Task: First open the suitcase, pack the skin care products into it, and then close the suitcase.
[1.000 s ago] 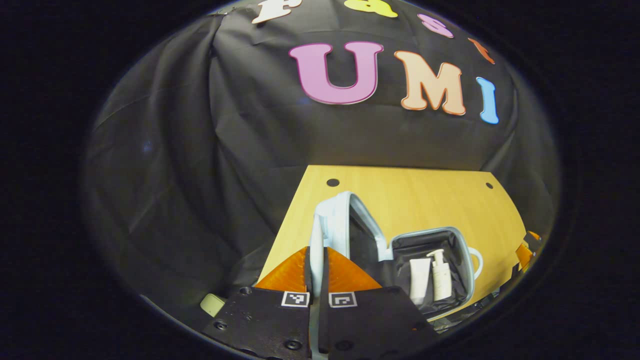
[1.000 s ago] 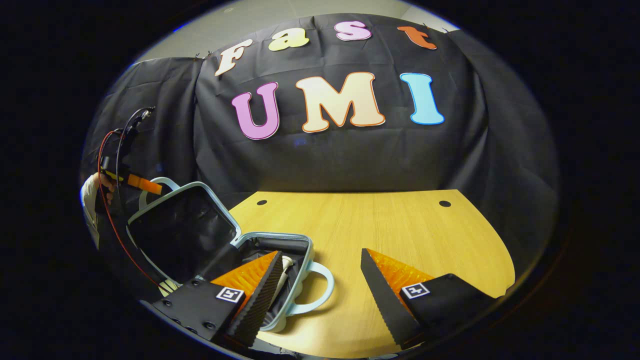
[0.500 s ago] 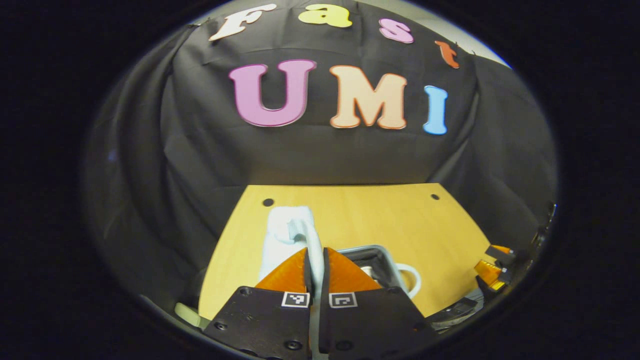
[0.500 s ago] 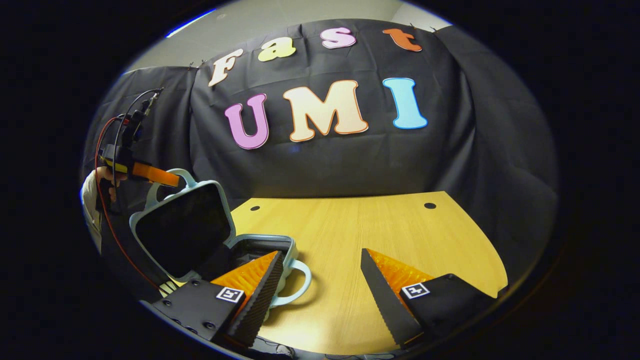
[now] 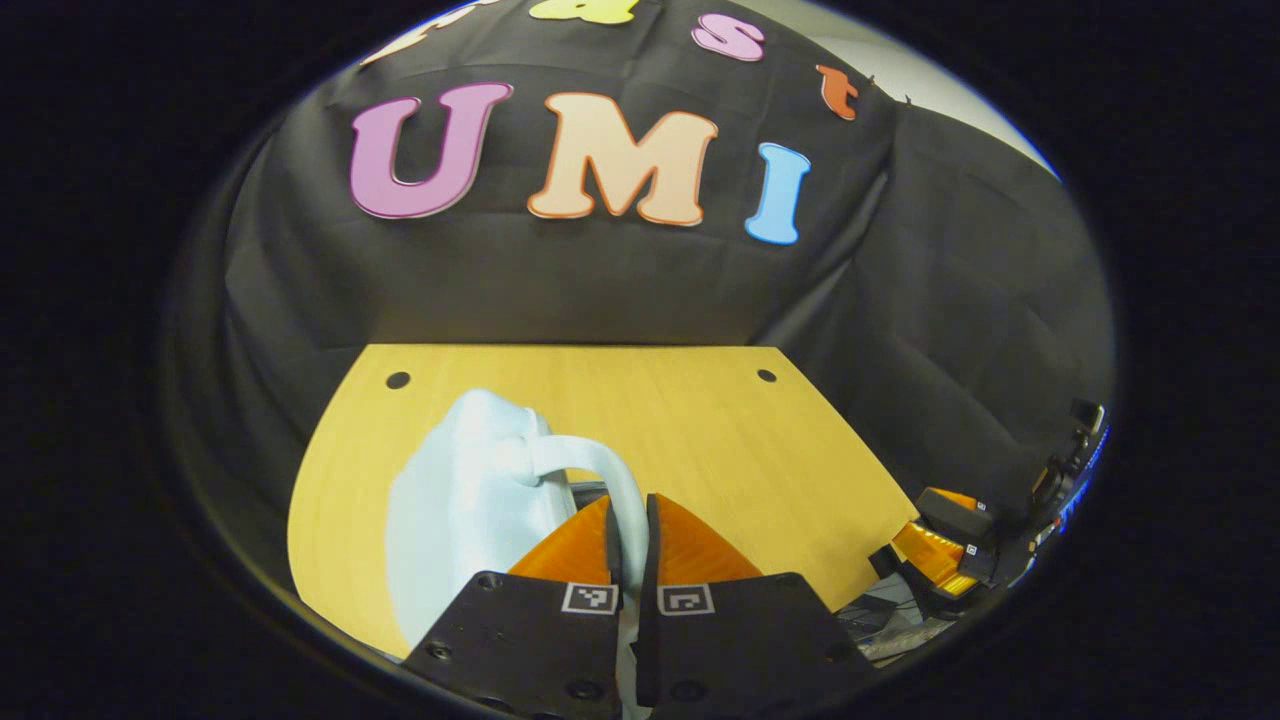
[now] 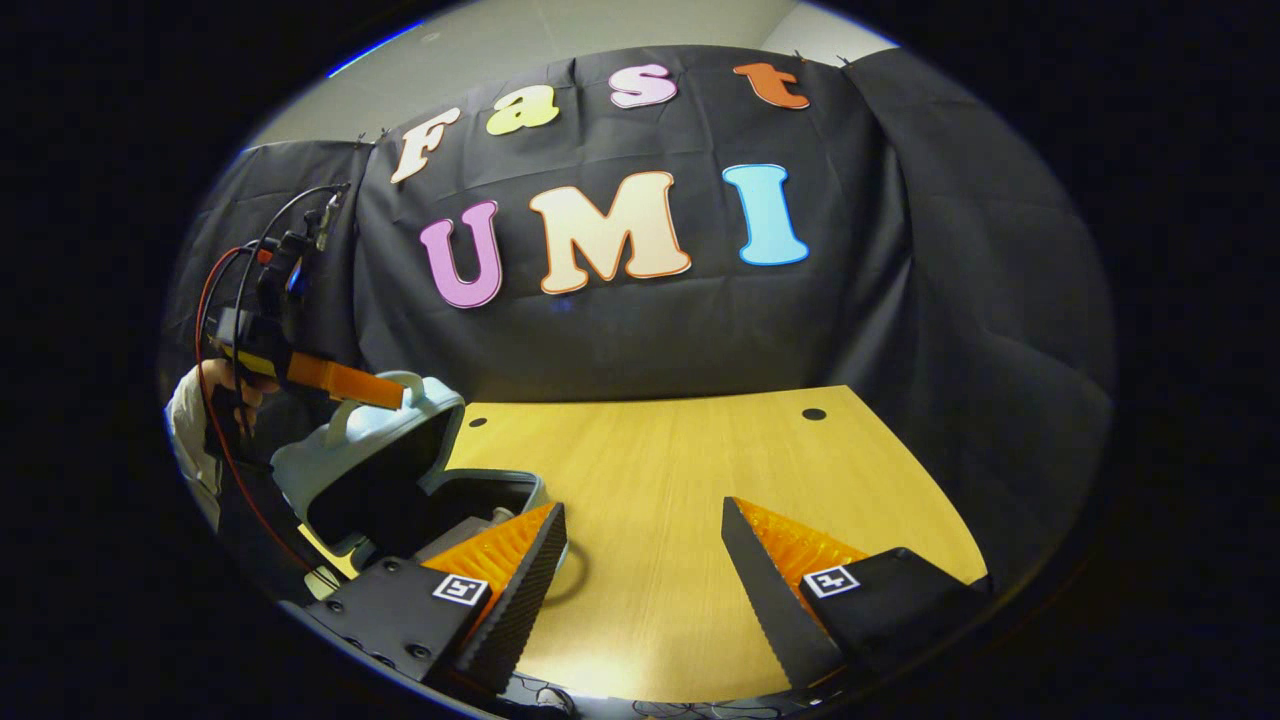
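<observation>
Left gripper (image 5: 628,520) clamps the lid handle (image 5: 600,470) of the suitcase (image 6: 390,470), lid partly lowered over the packed base, closing unfinished; right gripper (image 6: 640,560) gapes empty beside it.

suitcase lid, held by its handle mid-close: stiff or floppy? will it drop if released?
The suitcase lid probably behaves stiffly: its moulded shell keeps its shape while the left gripper pinches only the thin handle. It leans over the suitcase base, so released it would likely fall shut. The smooth, rounded handle might slip.

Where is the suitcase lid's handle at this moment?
In the left gripper view the lid handle sits pinched in the left gripper, low centre, above the wooden table.
</observation>
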